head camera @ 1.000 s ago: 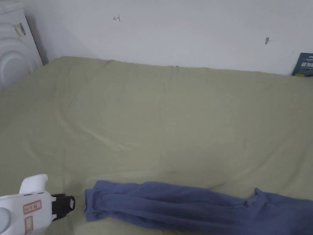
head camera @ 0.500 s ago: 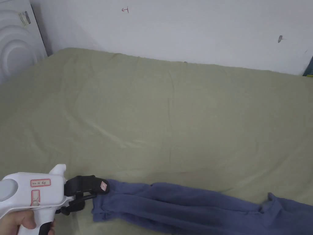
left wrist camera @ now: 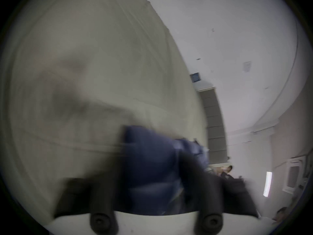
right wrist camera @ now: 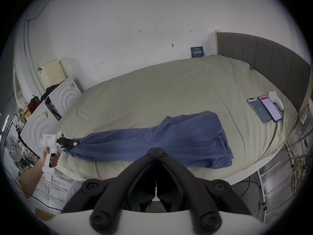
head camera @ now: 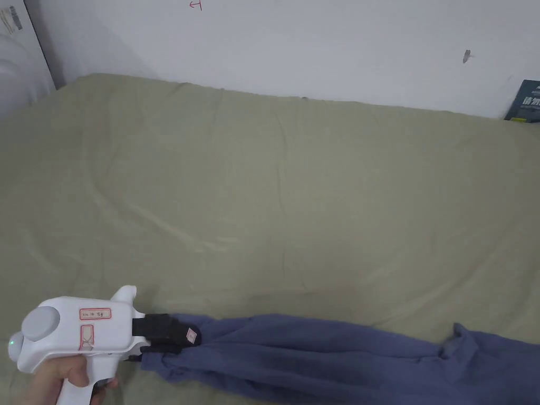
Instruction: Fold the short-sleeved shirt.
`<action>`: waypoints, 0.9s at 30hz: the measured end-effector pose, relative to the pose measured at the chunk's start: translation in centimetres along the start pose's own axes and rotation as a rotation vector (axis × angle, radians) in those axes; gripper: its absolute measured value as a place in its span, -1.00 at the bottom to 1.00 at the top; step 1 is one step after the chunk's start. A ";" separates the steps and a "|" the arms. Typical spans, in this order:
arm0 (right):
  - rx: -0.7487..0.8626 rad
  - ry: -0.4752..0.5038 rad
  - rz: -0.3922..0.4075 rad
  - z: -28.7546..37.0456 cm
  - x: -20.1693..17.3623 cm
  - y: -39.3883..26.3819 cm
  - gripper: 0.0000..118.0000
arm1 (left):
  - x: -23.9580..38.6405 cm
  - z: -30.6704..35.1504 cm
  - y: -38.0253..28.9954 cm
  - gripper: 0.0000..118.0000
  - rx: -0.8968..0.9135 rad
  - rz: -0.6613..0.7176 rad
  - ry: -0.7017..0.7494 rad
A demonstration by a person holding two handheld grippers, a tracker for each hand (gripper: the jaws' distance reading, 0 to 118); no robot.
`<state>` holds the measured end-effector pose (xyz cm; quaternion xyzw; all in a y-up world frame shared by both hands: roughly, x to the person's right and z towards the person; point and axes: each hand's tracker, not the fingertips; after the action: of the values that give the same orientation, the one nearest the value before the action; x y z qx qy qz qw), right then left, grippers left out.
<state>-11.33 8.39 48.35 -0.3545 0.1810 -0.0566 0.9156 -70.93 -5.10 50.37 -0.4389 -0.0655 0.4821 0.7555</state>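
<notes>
The blue short-sleeved shirt (head camera: 327,356) lies bunched into a long strip along the near edge of the bed. In the right gripper view its wider part (right wrist camera: 194,137) spreads to the right. My left gripper (head camera: 182,340) is shut on the shirt's narrow left end, and the cloth gathers at its tips. From the right gripper view, a hand holds the left gripper (right wrist camera: 70,145) at the bed's left corner. Blurred blue fabric (left wrist camera: 149,145) sits between the dark jaws of the left gripper (left wrist camera: 152,169). My right gripper (right wrist camera: 156,149) is shut and holds nothing, above the bed's front edge.
A pale green sheet (head camera: 295,184) covers the bed, with a white wall behind. Two phones (right wrist camera: 264,109) and a white controller (right wrist camera: 276,101) lie near the grey headboard (right wrist camera: 271,60). White appliances (right wrist camera: 50,109) stand left of the bed. A dark card (head camera: 524,101) leans against the wall.
The left gripper has moved right from beside the shirt's end, reached it with its jaws open, and is now shut on it. The fabric is drawn together at its tips.
</notes>
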 end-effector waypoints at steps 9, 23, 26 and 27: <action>0.034 0.041 -0.012 1.1 0.8 0.6 -1.00 | 3.0 5.0 -0.4 -0.83 0.145 -0.015 0.082; 0.059 0.054 -0.015 1.8 1.5 1.0 -1.00 | 6.7 13.1 -1.7 -0.83 0.282 -0.106 0.391; 0.060 0.052 0.001 2.0 1.4 0.8 -1.00 | 11.0 12.1 -3.1 -0.83 0.302 -0.197 0.481; 0.059 0.048 0.013 2.1 1.3 0.8 -1.00 | 12.6 11.8 -3.8 -0.83 0.313 -0.221 0.488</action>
<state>-9.37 9.99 48.88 -0.3246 0.2034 -0.0645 0.9215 -67.96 11.31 56.21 -0.4103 0.1458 0.2817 0.8550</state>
